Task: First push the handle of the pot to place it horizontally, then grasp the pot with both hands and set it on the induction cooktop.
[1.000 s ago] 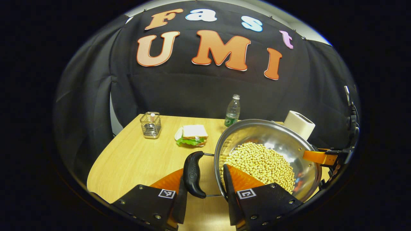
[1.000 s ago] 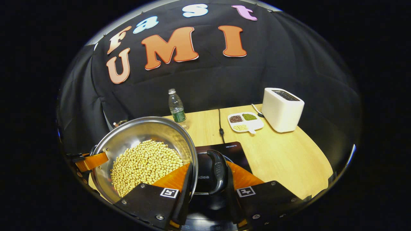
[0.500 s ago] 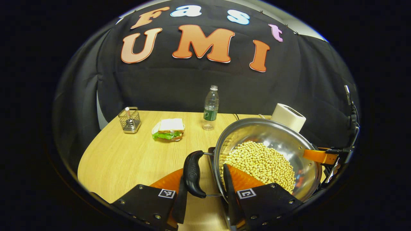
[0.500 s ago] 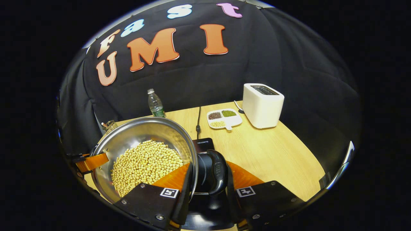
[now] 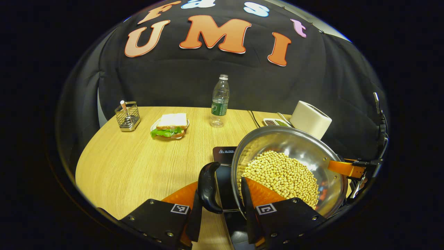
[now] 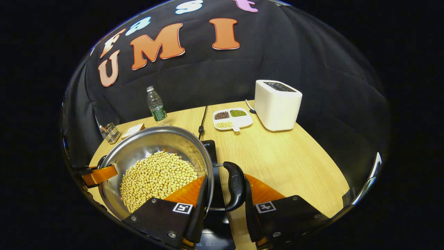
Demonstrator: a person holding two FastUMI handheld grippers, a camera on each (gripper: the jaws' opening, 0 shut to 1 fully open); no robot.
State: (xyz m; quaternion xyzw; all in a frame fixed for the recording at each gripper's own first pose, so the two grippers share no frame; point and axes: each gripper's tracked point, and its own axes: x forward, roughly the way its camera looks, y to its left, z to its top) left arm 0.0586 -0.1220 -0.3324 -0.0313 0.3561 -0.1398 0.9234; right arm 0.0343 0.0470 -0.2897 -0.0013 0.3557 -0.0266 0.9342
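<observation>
A: We hold the pot (image 5: 291,163) from both sides. Our left gripper (image 5: 220,203) is closed over the left side handle (image 5: 207,187), one finger outside the handle and the other inside the rim, against the soybeans (image 5: 281,175). Our right gripper (image 6: 223,201) does the same on the right side handle (image 6: 235,185), so the weight is shared and the pot stays level.

B: Why two grips? I think it is because the pot is full of loose beans; with one grip it would tilt and spill them.

A: Yes. In each view we also see the far gripper, clamped at the opposite rim.

B: And where is the pot now?

A: It is in the air, just above the black induction cooktop (image 5: 224,154), which shows under the pot in both views. We judge that the carrying is nearly done and only the lowering is left.

B: What is the surface?

A: A wooden table (image 5: 138,166). Farther away on it we see a sandwich (image 5: 170,125) on a plate, a wire holder (image 5: 127,115), a water bottle (image 5: 219,100), a divided dish (image 6: 232,119) with grains and a white toaster (image 6: 276,104). The cooktop's cord (image 6: 202,121) runs toward the back. Behind everything hangs the black cloth wall.
</observation>
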